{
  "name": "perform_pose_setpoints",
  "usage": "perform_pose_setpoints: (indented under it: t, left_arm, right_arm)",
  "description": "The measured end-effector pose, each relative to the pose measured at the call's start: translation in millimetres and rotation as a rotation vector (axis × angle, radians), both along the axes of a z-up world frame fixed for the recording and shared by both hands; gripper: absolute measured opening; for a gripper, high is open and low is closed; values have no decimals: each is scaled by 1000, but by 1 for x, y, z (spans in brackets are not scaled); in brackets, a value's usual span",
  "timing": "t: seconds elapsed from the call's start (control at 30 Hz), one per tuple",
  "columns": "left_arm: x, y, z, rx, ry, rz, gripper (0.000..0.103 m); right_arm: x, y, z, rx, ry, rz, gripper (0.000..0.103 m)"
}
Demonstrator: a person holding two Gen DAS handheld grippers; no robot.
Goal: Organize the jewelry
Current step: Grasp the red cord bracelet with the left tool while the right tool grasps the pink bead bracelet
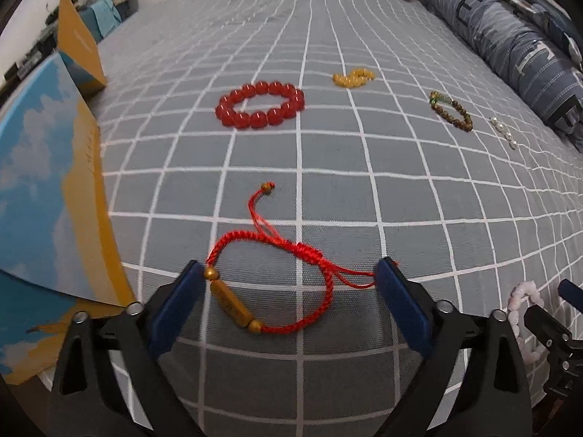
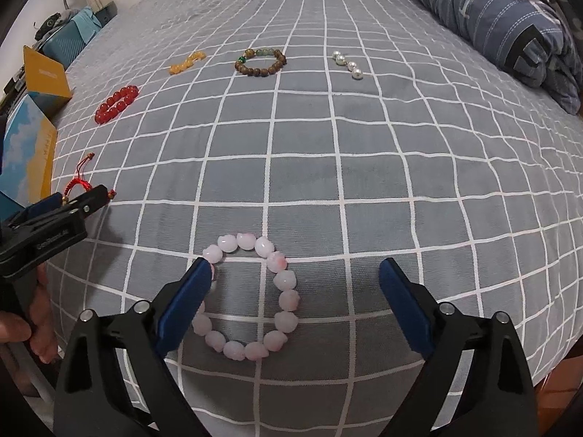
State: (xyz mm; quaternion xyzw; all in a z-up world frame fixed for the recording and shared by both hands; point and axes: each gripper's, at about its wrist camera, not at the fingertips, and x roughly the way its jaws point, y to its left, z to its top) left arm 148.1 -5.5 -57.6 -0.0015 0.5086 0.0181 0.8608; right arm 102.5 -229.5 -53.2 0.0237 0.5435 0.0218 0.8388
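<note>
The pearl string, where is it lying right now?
The pearl string lies far across the checked bedspread, right of the brown bead bracelet and near the folded blue quilt.

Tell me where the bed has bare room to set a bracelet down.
Bare sheet lies between the pink bracelet and the far row: wooden bracelet, pearls. Crowded left: red bead bracelet, box, left gripper.

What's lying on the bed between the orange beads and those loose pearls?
The brown wooden bead bracelet, with a few green beads, lies between the orange beads and the pearls. The right wrist view shows it best.
</note>
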Motion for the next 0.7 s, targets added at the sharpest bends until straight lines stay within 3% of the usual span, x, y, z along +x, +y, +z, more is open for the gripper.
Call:
perform_pose_setpoints:
  t: [0.27,0.47,0.57,0.63,0.7]
  left_arm:
    - [2,6,-1,-32,24,-13,62]
    - [2,9,2,-46,45,-19,37]
    - [2,9,3,-50,54,-27,24]
    - [1,9,4,-49,61,-28,13]
    - [0,9,4,-52,64,-27,11]
  right_arm:
    - [9,2,-9,-10,58,-22,71]
    - [13,4,-12,-28,72,-36,55]
    - [14,1,-11,-32,80,-46,45]
    - [16,2,-10,-39,85,-50,32]
    - [14,2,-10,-43,88,-53,20]
